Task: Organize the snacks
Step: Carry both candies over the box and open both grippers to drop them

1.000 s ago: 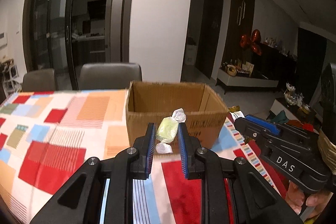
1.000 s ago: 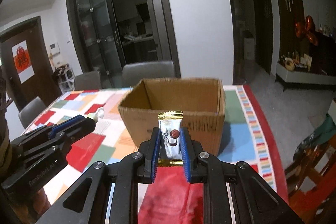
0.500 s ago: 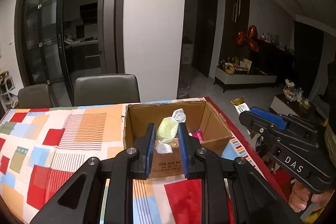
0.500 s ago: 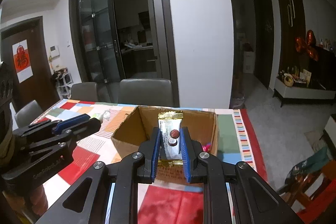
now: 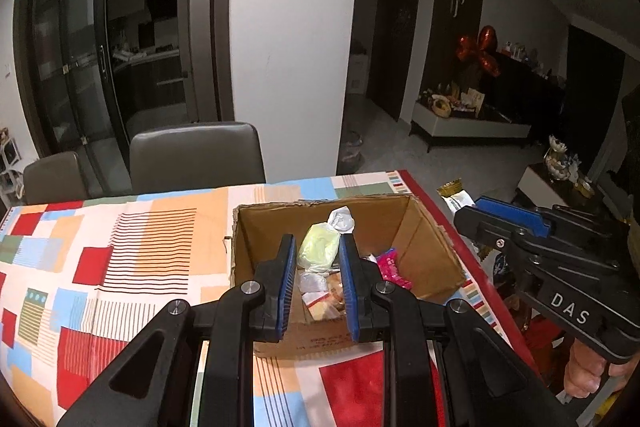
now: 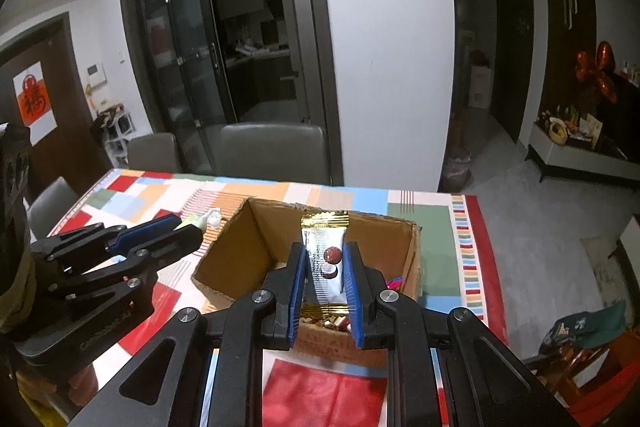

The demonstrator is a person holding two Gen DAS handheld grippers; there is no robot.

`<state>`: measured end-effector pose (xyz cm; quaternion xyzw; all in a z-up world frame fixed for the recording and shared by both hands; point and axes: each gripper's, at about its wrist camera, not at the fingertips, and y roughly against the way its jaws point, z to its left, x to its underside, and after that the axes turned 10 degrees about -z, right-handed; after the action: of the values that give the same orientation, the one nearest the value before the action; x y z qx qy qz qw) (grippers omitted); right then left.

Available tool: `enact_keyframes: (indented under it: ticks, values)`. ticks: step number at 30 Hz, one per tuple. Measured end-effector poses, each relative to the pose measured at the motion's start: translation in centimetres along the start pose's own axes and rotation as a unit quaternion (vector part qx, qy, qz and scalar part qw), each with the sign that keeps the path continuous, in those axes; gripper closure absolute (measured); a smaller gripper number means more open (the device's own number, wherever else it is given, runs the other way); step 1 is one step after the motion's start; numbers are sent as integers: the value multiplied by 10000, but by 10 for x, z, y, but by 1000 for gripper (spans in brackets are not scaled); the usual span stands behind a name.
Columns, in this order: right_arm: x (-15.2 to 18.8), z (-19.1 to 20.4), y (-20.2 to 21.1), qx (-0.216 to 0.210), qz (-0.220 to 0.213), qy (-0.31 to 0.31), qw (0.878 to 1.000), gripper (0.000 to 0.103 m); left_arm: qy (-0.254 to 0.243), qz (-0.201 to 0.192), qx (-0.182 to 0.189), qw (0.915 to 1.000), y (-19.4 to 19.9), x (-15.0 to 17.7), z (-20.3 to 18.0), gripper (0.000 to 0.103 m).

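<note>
An open cardboard box stands on the patchwork tablecloth, with several snacks lying in it, a pink packet among them. My left gripper is shut on a pale green twist-wrapped candy and holds it above the box's opening. My right gripper is shut on a white snack bar with gold ends, also above the box. Each gripper shows in the other's view, the right one at the box's right and the left one at its left.
The tablecloth covers the table to the box's left. Grey chairs stand along the far edge. The table's red right edge drops to the floor. A pillar and glass doors lie behind.
Both grippers have risen and moved forward with their snacks, from in front of the box to above its opening. The inside of the box now shows.
</note>
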<state>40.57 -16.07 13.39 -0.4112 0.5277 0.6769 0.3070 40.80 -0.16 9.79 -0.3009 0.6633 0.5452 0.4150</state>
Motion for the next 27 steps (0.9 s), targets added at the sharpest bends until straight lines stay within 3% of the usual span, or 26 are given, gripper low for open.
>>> enact_keyframes:
  ticks: [12, 14, 16, 17, 18, 19, 20, 24, 27]
  values:
    - [3, -18, -53, 59, 796, -232, 9965, 82, -79, 362, -184, 9991, -44, -6, 3, 81]
    - [5, -20, -58, 90, 889, -261, 9957, 82, -162, 395, -320, 9986, -49, -5, 2, 75]
    - [7, -23, -63, 146, 968, -276, 9948, 81, -168, 436, -474, 9978, -51, -1, 4, 53]
    - [8, -23, -65, 190, 1030, -285, 9941, 81, -163, 469, -571, 9971, -51, 1, 4, 53]
    - [10, -24, -65, 223, 1069, -309, 9935, 75, -169, 501, -659, 9964, -50, 3, 4, 52]
    - [12, -26, -65, 275, 1073, -331, 9933, 60, -192, 549, -748, 9955, -50, 6, 4, 46]
    - [13, -26, -65, 354, 1086, -340, 9929, 54, -207, 574, -841, 9946, -49, 9, 4, 42]
    - [18, -28, -57, 490, 1087, -303, 9924, 50, -264, 531, -1026, 9930, -35, 21, 2, 32]
    - [20, -25, -43, 539, 1026, -256, 9929, 41, -222, 429, -986, 9940, -21, 23, 2, 27]
